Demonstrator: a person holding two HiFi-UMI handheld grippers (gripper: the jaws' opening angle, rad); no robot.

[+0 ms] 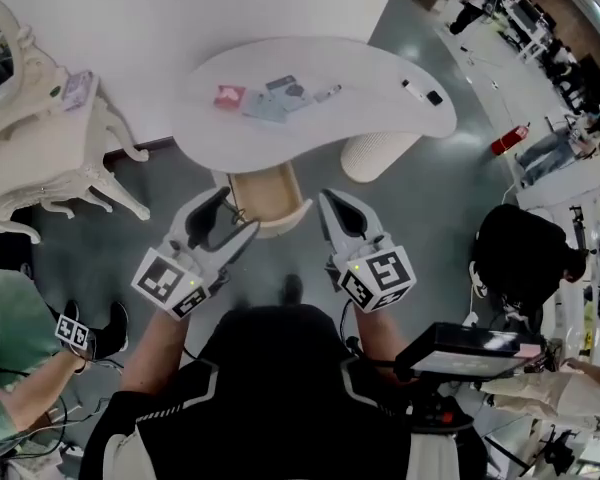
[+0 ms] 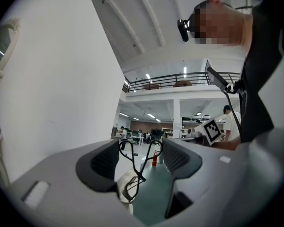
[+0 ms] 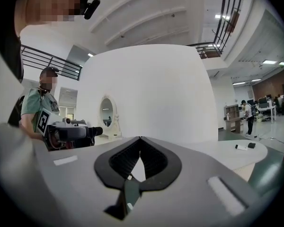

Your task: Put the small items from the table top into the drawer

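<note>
The white curved table top (image 1: 380,73) carries several small items: a pink one (image 1: 229,96), blue-grey cards (image 1: 266,106), a small silver piece (image 1: 327,93), a white pen-like thing (image 1: 413,89) and a black bit (image 1: 434,98). Below its front edge a wooden drawer (image 1: 265,196) stands pulled out. My left gripper (image 1: 240,208) hovers over the drawer, its jaws wide apart and closed on a thin black wire item (image 2: 132,162) that spans from pad to pad. Just right of the drawer, my right gripper (image 1: 326,198) is shut and holds nothing; its tips (image 3: 140,151) meet.
An ornate white vanity with a mirror (image 1: 50,138) stands at the left. A white ribbed pedestal (image 1: 378,153) holds up the table. A red fire extinguisher (image 1: 510,140) is on the floor to the right. One person in green (image 1: 10,368) is at the left, another in black (image 1: 525,253) at the right.
</note>
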